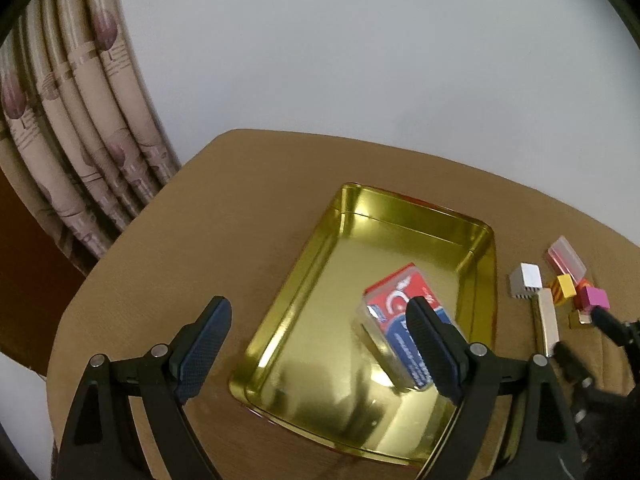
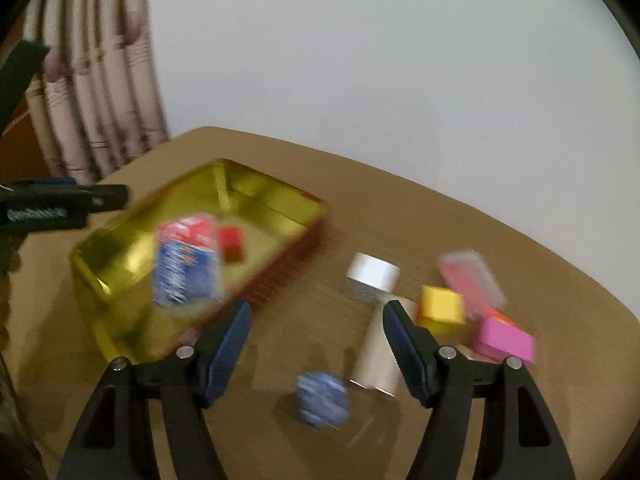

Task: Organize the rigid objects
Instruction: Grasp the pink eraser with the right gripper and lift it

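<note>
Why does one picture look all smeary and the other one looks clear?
The right wrist view is smeared by motion blur: the gold tin, the blue ball and the pink block look streaky. The left wrist view is sharp, with bright reflections on the tin's floor, and both views bend the table edge.

tin [image 1: 482,240] on table [image 1: 240,208] | card box [image 1: 400,304] in tin | blocks [image 1: 560,286] right of tin
</note>
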The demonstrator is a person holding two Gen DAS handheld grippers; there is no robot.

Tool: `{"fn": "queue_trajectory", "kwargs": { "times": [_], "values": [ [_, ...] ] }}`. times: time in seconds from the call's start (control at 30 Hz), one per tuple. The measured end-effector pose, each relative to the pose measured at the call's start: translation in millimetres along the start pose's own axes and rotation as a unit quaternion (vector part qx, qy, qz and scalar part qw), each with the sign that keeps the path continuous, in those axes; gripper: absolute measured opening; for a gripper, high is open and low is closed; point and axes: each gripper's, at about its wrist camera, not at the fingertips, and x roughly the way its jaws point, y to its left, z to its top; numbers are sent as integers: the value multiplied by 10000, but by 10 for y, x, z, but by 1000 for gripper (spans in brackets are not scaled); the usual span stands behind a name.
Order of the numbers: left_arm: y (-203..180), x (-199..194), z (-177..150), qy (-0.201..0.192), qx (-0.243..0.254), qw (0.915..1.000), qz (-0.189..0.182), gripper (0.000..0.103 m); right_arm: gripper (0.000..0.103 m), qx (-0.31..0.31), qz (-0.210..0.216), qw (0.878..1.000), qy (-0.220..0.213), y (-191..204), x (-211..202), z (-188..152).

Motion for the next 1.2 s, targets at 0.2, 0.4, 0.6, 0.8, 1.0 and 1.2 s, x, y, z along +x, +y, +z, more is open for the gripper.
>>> {"fn": "queue_trajectory", "kwargs": {
  "times": [0.2,0.4,0.6,0.8,1.0,1.2],
  "values": [
    [-189,-41,-74,-53,259,9996,-95,87,71,665,-454,9966,161,-715,-81,-292],
    [-417,-77,-172,-69,625,9976,-284,87,78,1079,-741,9907,359,-1130,-32,-454],
    [-620,-139,-279,-125,939,9946,-420,88,78,1244,-883,9876,372,-1185,108,-403],
    [-809,-165,-380,-144,1270,9904,-527,88,78,1449,-949,9837,490,-1170,408,-348],
    [-936,-195,-447,-153,1440,9872,-665,88,78,1551,-967,9818,521,-1179,585,-306],
    [-1093,-187,-539,-138,1686,9828,-739,89,78,1725,-1017,9785,499,-1184,690,-292]
  ]
}}
